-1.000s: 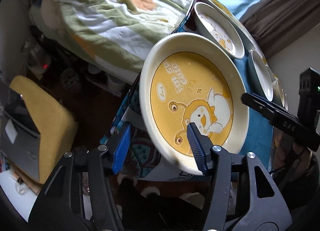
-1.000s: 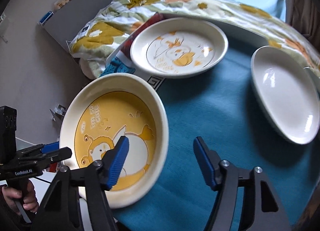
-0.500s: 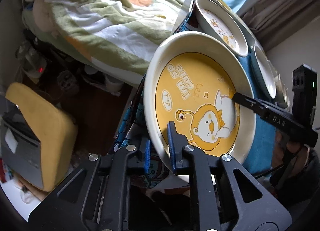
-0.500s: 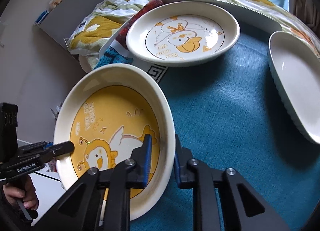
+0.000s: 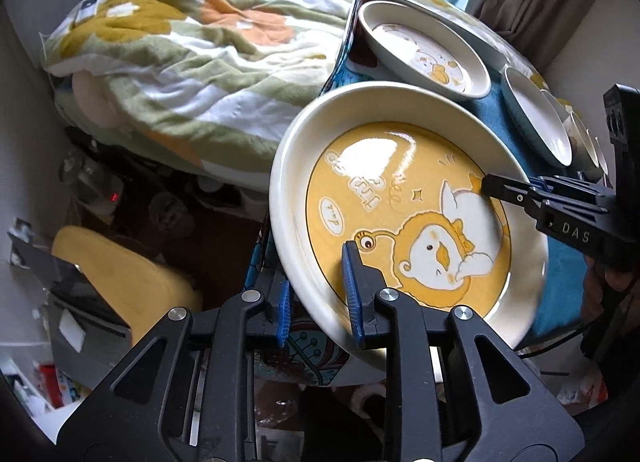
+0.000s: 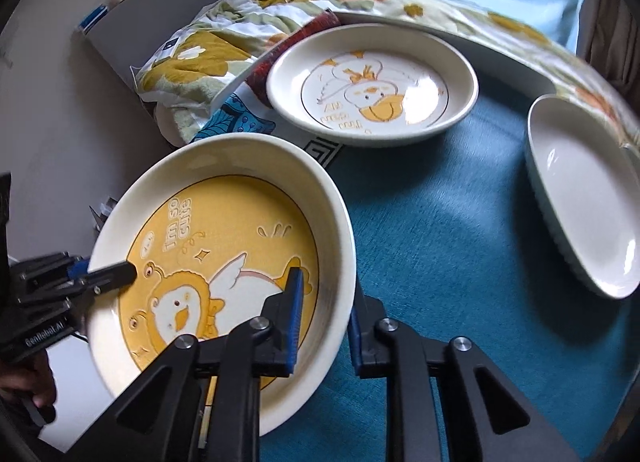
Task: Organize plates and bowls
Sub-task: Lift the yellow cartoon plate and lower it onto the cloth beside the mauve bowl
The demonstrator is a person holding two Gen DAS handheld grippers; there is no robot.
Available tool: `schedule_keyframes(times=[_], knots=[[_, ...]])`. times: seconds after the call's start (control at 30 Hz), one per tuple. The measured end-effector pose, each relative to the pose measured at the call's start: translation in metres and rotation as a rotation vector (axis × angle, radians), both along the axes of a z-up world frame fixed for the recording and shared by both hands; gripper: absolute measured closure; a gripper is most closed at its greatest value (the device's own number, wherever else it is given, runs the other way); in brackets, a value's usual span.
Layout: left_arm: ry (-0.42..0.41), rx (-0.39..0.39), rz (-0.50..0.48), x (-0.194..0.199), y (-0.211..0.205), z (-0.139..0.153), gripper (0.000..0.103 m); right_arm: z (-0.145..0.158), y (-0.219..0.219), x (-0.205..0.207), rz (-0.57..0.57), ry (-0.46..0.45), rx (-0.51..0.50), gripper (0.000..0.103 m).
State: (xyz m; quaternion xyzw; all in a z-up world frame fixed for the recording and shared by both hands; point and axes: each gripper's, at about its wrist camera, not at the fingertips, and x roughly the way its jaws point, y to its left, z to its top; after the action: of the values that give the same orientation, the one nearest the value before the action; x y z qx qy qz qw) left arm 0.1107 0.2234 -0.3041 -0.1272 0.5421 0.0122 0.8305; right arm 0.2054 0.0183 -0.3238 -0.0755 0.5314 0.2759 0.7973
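Note:
A cream plate with a yellow cartoon-duck centre is held tilted above the table's near left edge. My left gripper is shut on its left rim; it also shows in the right wrist view. My right gripper is shut on the opposite rim; it shows in the left wrist view. A second cream plate with a white duck lies flat on the table behind it. A plain white oval dish lies to the right.
The table has a teal cloth. A floral blanket lies on the bed behind and left. More white bowls stand past the oval dish. A yellow cushion and clutter lie on the floor at left.
Both grippers went from open around the yellow plate's rims to shut on them. The plate has since lifted and tilted, with both grippers holding it.

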Motion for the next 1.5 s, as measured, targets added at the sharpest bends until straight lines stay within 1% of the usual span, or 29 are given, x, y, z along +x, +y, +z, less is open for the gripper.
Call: schedule_keyframes(times=[0.2, 0.33, 0.47, 0.53, 0.63, 0.73, 0.83, 0.9, 0.97, 1.07, 1.17, 1.27, 1.37, 1.5], knots=[[-0.028, 0.025, -0.011, -0.001, -0.011, 0.013, 0.082, 0.013, -0.006, -0.016, 0.021, -0.103, -0.045, 0.085], [-0.078, 0.063, -0.054, 0.0, -0.032, 0.033, 0.082, 0.027, -0.025, -0.025, -0.023, -0.134, -0.019, 0.085], [-0.127, 0.083, -0.113, 0.002, -0.069, 0.057, 0.082, 0.045, -0.062, -0.037, -0.088, -0.173, 0.006, 0.085], [-0.151, 0.082, -0.159, 0.004, -0.093, 0.068, 0.082, 0.057, -0.088, -0.046, -0.137, -0.2, 0.009, 0.085], [-0.18, 0.075, -0.236, 0.007, -0.135, 0.08, 0.082, 0.07, -0.125, -0.059, -0.205, -0.221, 0.006, 0.085], [-0.192, 0.061, -0.303, 0.009, -0.174, 0.081, 0.082, 0.076, -0.167, -0.074, -0.279, -0.234, -0.006, 0.085], [-0.195, 0.042, -0.367, 0.01, -0.214, 0.074, 0.082, 0.074, -0.204, -0.088, -0.353, -0.235, -0.021, 0.084], [-0.185, 0.034, -0.404, 0.011, -0.24, 0.065, 0.082, 0.067, -0.227, -0.098, -0.399, -0.227, -0.03, 0.085], [-0.18, 0.032, -0.43, 0.013, -0.256, 0.055, 0.082, 0.058, -0.246, -0.105, -0.438, -0.218, -0.029, 0.084], [-0.183, 0.038, -0.46, 0.015, -0.279, 0.039, 0.082, 0.043, -0.265, -0.106, -0.471, -0.221, -0.022, 0.084], [-0.188, 0.051, -0.474, 0.02, -0.293, 0.023, 0.082, 0.023, -0.281, -0.104, -0.494, -0.234, -0.019, 0.084], [-0.202, 0.062, -0.478, 0.025, -0.303, 0.011, 0.082, 0.009, -0.293, -0.101, -0.51, -0.244, 0.0, 0.084], [-0.234, 0.067, -0.468, 0.022, -0.308, 0.002, 0.082, -0.001, -0.299, -0.1, -0.509, -0.252, 0.005, 0.084], [-0.229, 0.075, -0.454, 0.022, -0.31, -0.008, 0.082, -0.011, -0.304, -0.102, -0.512, -0.259, 0.027, 0.084]])
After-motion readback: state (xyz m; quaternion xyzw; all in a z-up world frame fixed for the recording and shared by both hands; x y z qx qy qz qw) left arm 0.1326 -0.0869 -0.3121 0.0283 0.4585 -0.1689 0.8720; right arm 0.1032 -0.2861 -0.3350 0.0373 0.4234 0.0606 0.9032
